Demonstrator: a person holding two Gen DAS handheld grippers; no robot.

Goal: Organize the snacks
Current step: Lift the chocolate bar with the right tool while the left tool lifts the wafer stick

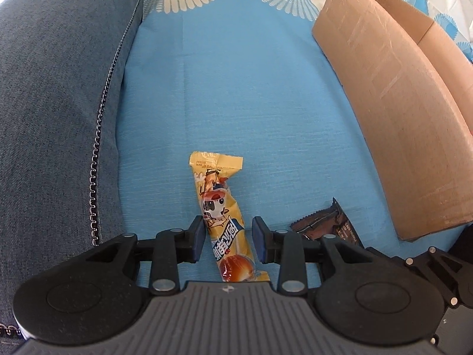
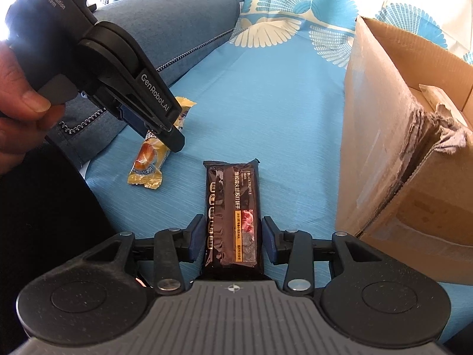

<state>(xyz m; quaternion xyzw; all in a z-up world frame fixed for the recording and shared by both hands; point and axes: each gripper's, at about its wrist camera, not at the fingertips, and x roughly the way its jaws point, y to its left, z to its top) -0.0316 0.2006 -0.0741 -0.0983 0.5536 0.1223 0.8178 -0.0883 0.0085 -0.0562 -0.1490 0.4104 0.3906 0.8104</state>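
A yellow snack packet (image 1: 220, 207) lies lengthwise on the blue cloth (image 1: 236, 103). My left gripper (image 1: 227, 236) is open and straddles the packet's near half, with a gap showing at the right pad (image 1: 258, 241). From the right wrist, the left gripper (image 2: 174, 140) points steeply down over the yellow packet (image 2: 147, 162). A dark brown snack packet (image 2: 232, 216) lies between the pads of my right gripper (image 2: 233, 236), which is open, its pads close beside the packet's edges. The dark packet (image 1: 328, 226) also shows at the lower right of the left wrist view.
An open cardboard box (image 1: 384, 103) stands on the right, its torn near corner (image 2: 428, 136) facing me. A grey-blue cushion with a zip (image 1: 59, 118) borders the cloth on the left. A person's hand (image 2: 17, 97) holds the left gripper's handle.
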